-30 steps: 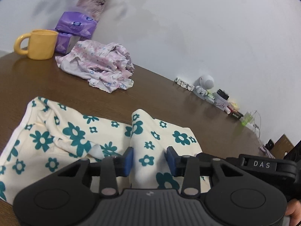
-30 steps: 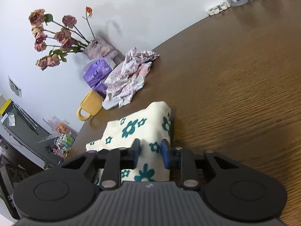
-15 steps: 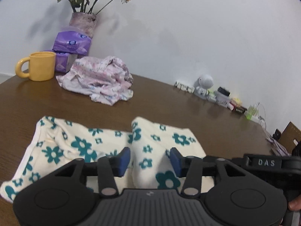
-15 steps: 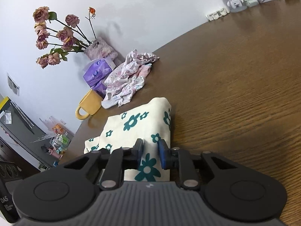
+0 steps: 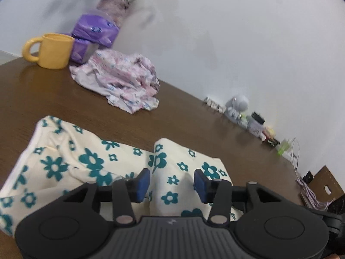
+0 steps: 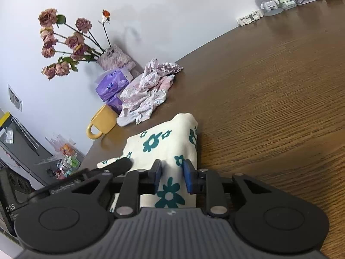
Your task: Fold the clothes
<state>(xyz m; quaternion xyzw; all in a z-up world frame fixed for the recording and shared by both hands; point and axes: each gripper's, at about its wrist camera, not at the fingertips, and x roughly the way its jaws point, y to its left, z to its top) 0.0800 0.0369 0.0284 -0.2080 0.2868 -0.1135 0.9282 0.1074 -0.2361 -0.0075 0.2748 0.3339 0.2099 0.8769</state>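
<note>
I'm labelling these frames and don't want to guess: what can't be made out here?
- Cream cloth with teal flowers: near edge hidden by the left gripper body, left wrist view.
- Right gripper, jaws opening: cloth lies between them, pad contact unclear, right wrist view.
- Dried pink roses: cut off at the top edge in the left wrist view.
- Small items along the white wall: blurred.

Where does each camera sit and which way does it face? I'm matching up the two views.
Left wrist: on the left claw, looking down over the floral garment toward the wall; open pads show.
Right wrist: on the right claw, jaws opening around the garment's fold; the left claw shows at left.
Shared: yellow mug, pink clothes, table.
</note>
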